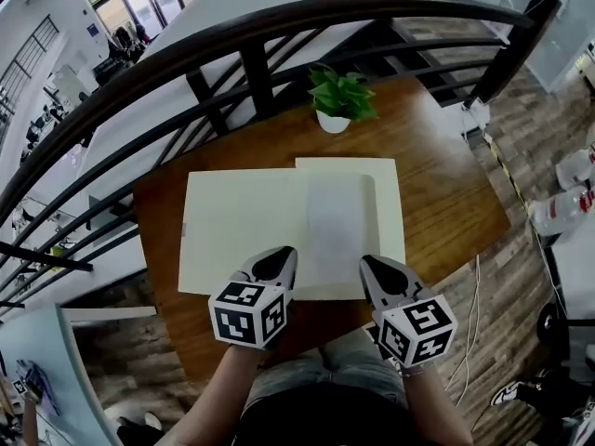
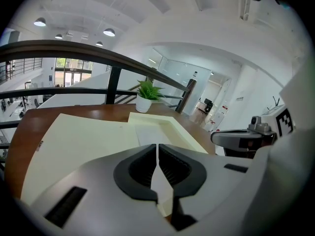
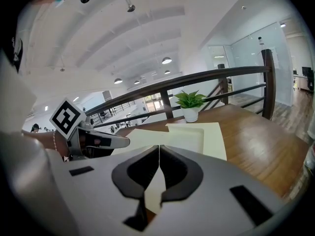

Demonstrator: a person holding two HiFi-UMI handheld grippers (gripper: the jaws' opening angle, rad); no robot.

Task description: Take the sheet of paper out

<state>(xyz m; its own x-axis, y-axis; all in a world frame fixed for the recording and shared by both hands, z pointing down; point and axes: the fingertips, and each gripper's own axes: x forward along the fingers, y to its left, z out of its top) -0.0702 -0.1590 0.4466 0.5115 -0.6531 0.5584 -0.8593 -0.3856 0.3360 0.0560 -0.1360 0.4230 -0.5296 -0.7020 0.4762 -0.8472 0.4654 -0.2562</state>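
Note:
An open cream folder (image 1: 237, 230) lies flat on the brown wooden table (image 1: 446, 193). A paler white sheet of paper (image 1: 335, 223) rests on its right half, over the fold; it also shows as the sheet (image 2: 151, 132) in the left gripper view. My left gripper (image 1: 280, 259) hovers at the folder's near edge, jaws shut with nothing between them. My right gripper (image 1: 375, 268) sits beside it at the folder's near right corner, also shut and holding nothing. Each gripper view looks along its shut jaws, left gripper (image 2: 157, 147) and right gripper (image 3: 159, 148), over the folder (image 3: 216, 134).
A small green plant in a white pot (image 1: 339, 102) stands at the table's far edge, just beyond the folder. A dark curved railing (image 1: 251, 33) runs behind the table. The person's lap is against the near edge. Cables (image 1: 469, 323) lie on the floor at right.

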